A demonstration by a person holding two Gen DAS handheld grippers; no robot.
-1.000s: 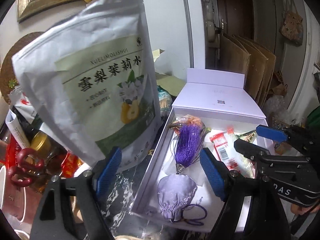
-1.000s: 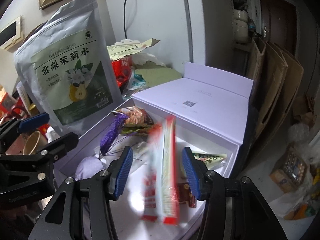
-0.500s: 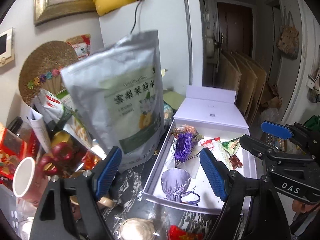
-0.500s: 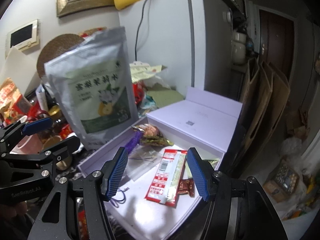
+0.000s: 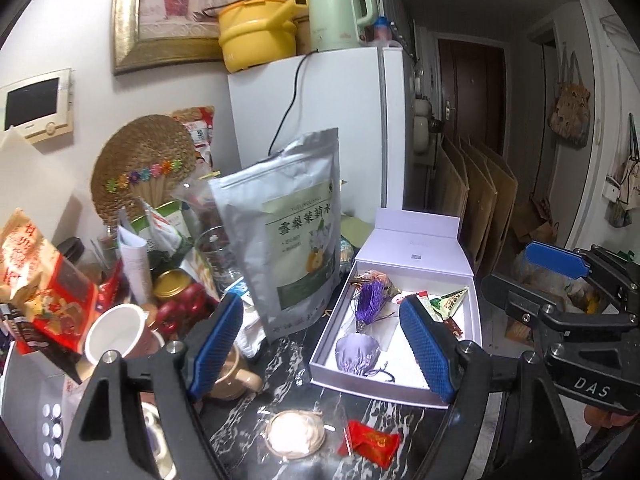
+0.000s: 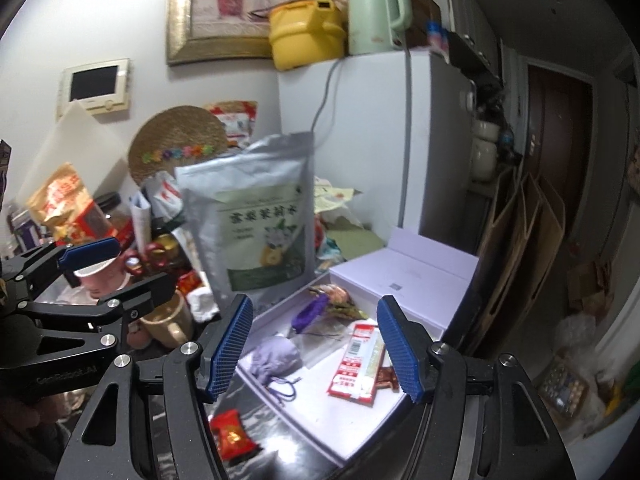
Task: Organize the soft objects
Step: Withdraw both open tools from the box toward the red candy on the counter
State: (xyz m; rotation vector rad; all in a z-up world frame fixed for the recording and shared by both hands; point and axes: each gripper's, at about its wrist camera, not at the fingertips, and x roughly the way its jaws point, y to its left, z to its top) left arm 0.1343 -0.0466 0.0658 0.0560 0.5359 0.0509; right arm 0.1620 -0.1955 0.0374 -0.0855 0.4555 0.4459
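A lavender box (image 5: 372, 390) lies with its lid folded back on the dark marble table. Inside it are a purple tassel (image 5: 370, 304), a lavender drawstring pouch (image 5: 357, 354), a green triangular packet (image 5: 452, 300) and a red-and-white sachet (image 6: 358, 364) lying flat. My left gripper (image 5: 320, 350) hangs open above the box's near left corner, holding nothing. My right gripper (image 6: 315, 346) hovers over the box (image 6: 320, 412) with its jaws opening and nothing between them. The pouch (image 6: 276, 358) and the tassel (image 6: 310, 312) lie below it.
A tall silver tea bag (image 5: 296, 236) stands left of the box. A red candy (image 5: 370, 442) and a round white packet (image 5: 295, 432) lie in front of it. Mugs (image 5: 116, 340), jars and snack bags crowd the left. A white fridge (image 5: 340, 128) stands behind, cardboard sheets (image 5: 476, 208) to the right.
Both grippers have pulled back and up from the box. The red-and-white sachet left the right gripper and now lies in the box. The right jaws have widened.
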